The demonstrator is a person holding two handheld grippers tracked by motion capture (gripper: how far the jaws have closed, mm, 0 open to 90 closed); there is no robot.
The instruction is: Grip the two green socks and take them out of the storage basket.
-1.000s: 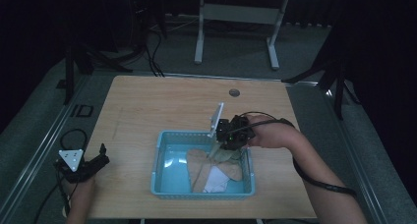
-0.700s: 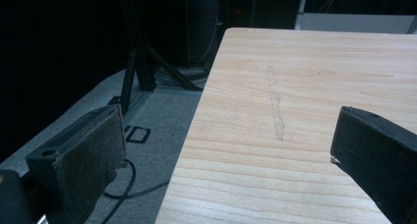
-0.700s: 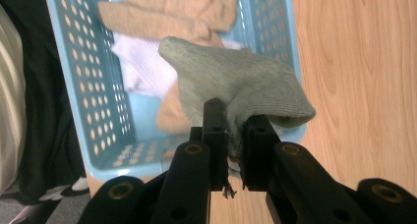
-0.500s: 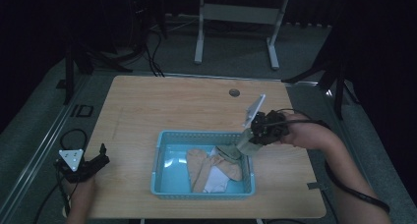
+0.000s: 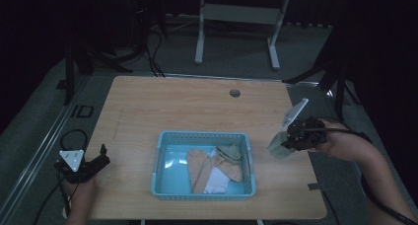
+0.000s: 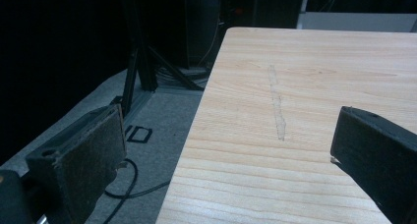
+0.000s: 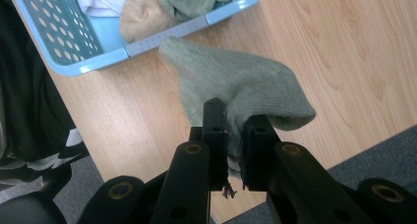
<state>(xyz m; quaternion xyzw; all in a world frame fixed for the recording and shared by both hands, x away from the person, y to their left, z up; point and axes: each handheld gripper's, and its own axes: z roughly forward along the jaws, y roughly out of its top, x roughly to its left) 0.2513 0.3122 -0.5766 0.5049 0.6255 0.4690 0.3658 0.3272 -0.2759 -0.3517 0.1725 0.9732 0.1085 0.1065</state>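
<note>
One blue basket (image 5: 202,191) sits near the tabletop's front edge, holding about four cloth pieces (image 5: 215,168). One green sock (image 7: 236,84) hangs above the right edge.

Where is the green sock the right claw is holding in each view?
High view: green sock at the right claw, right of the blue basket, over the table.
Left gripper view: not in it.
Right gripper view: green sock at centre, pinched in the claw.
Shared landmark: the blue basket.
</note>
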